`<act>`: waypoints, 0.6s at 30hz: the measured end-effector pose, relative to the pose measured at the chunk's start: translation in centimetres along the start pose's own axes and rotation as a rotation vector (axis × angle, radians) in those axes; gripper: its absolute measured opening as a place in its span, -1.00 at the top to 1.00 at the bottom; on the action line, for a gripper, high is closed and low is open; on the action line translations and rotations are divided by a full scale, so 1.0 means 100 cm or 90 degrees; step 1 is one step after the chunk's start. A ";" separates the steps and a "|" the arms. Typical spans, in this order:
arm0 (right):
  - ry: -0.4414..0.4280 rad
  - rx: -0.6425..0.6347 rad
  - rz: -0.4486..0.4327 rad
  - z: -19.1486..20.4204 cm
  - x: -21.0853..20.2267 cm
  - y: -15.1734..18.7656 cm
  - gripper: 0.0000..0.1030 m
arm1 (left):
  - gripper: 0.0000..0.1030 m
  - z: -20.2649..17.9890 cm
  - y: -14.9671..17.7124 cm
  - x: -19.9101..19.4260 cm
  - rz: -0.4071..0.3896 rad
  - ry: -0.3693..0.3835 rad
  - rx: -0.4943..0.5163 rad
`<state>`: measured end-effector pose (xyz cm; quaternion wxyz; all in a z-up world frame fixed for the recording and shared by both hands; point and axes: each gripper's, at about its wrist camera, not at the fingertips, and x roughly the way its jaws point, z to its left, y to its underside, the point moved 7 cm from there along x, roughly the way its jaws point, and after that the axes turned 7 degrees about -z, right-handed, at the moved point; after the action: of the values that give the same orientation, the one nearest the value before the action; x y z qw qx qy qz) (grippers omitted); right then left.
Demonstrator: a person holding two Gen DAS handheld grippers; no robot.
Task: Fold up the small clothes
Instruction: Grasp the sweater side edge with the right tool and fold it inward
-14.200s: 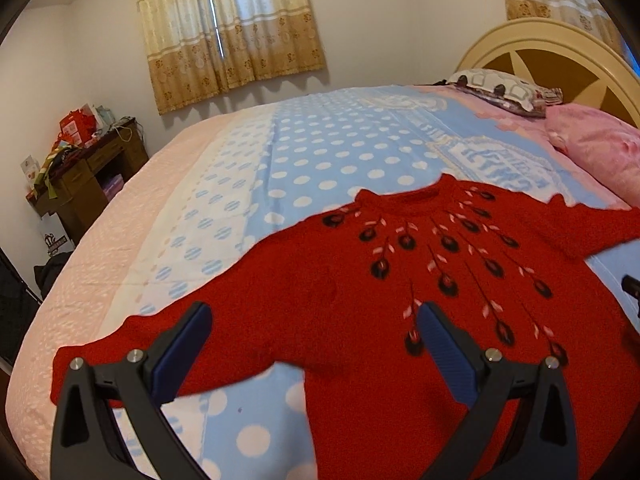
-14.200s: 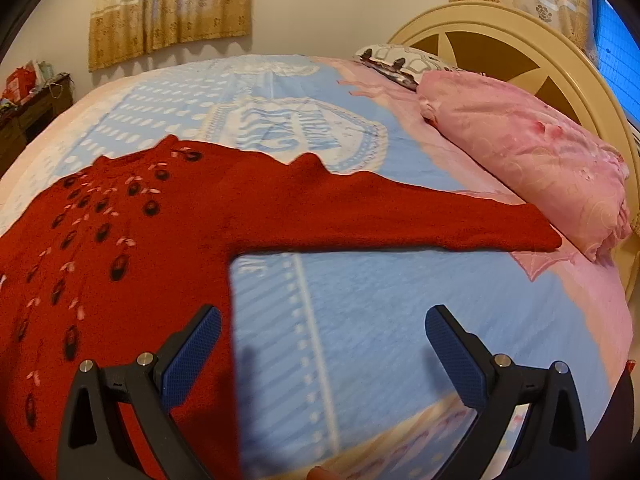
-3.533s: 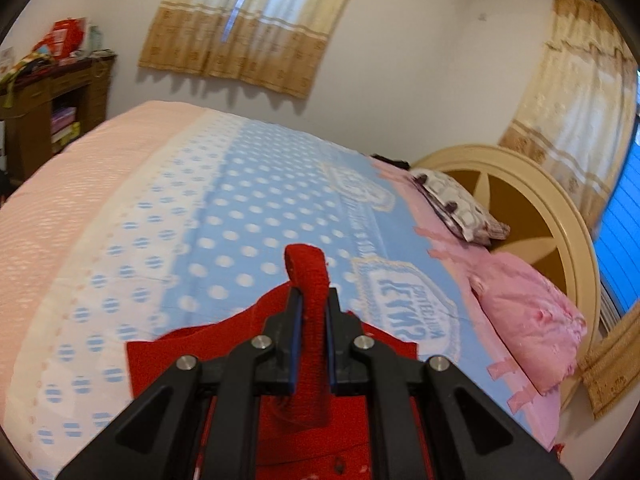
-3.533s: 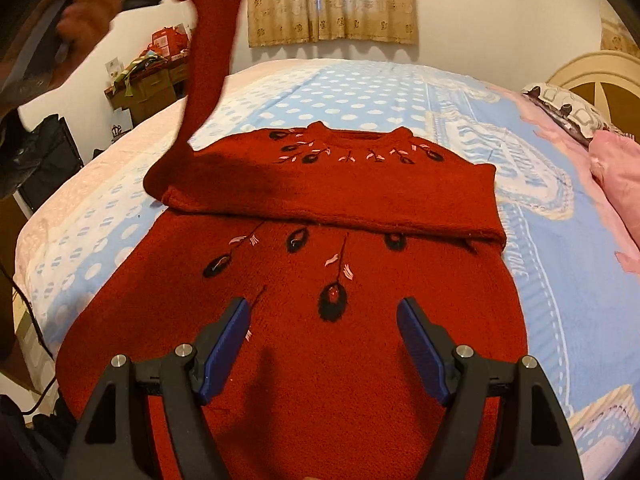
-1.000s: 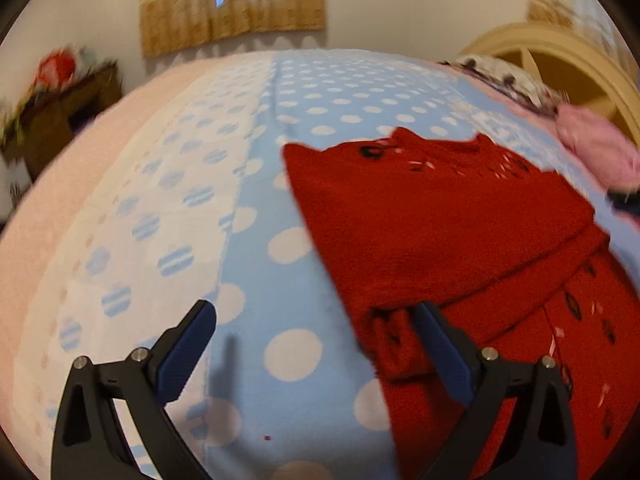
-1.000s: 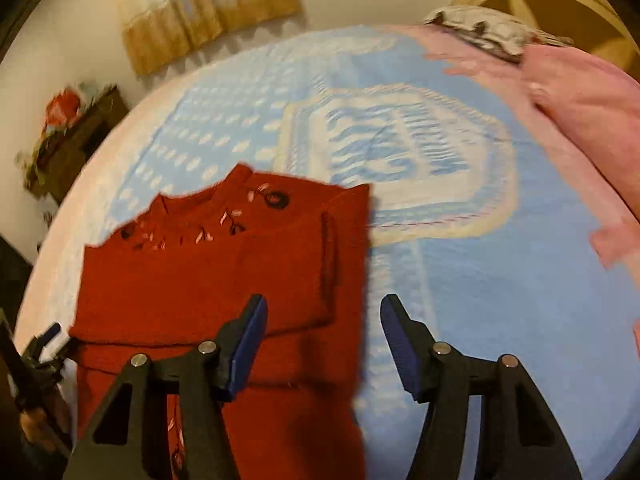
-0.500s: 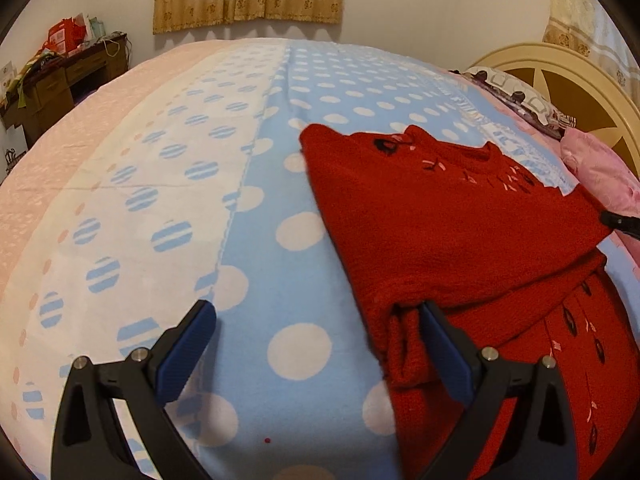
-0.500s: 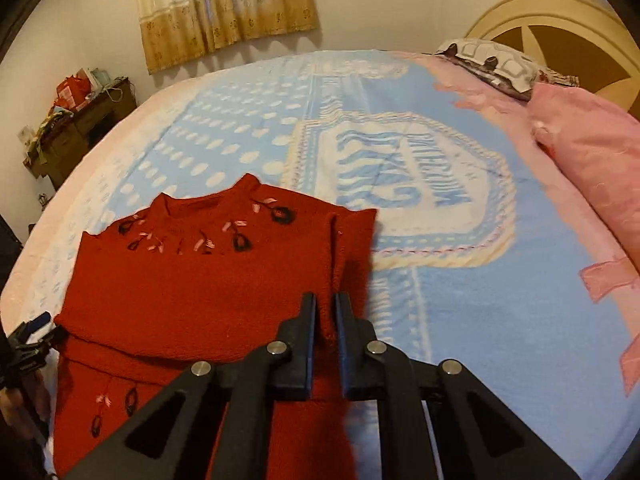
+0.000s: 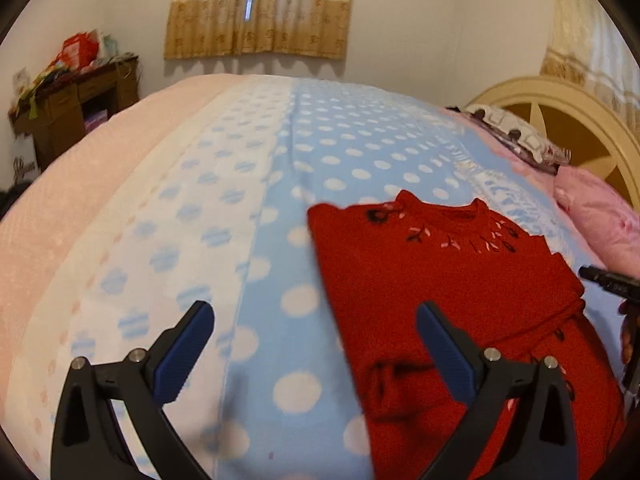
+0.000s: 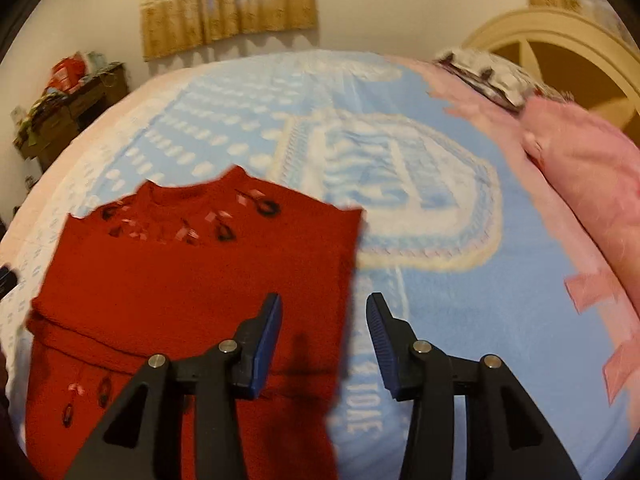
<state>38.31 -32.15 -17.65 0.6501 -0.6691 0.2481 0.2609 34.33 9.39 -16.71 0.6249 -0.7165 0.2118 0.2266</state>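
**Red sweater lies on the bed, both claws free**

The red sweater (image 9: 448,280) lies flat on the bed (image 9: 248,184), on the blue blanket with white dots, collar toward the far wall. Both sleeves are folded in across the chest, forming a thick band over the body.

The left claw (image 9: 316,340) is spread wide above the sweater's left edge and holds nothing; its right finger hangs over the bunched sleeve fold, its left finger over bare blanket.

The right claw (image 10: 324,332) stands partly apart with its jaws opening. The sweater's right edge shows in the gap between them, but the pads do not press on it.

A pink pillow (image 10: 580,160) lies by the cream headboard (image 10: 560,36). A cluttered wooden desk (image 9: 80,96) stands against the far wall under the curtains (image 9: 260,8).
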 end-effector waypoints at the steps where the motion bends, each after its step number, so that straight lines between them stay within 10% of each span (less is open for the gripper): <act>1: -0.018 0.002 0.001 0.005 0.003 -0.004 0.12 | -1.00 -0.004 -0.004 0.007 0.000 -0.009 0.015; 10: -0.045 0.032 0.112 0.014 0.063 0.027 0.12 | -1.00 -0.017 0.028 0.072 0.087 -0.050 0.111; 18: -0.049 0.056 0.069 0.012 0.039 0.020 0.05 | -1.00 -0.013 0.026 0.065 0.068 -0.022 0.076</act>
<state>39.85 -31.01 -21.74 0.6728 -0.6150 0.2701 0.3100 38.08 7.61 -22.48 0.6570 -0.6619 0.2519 0.2585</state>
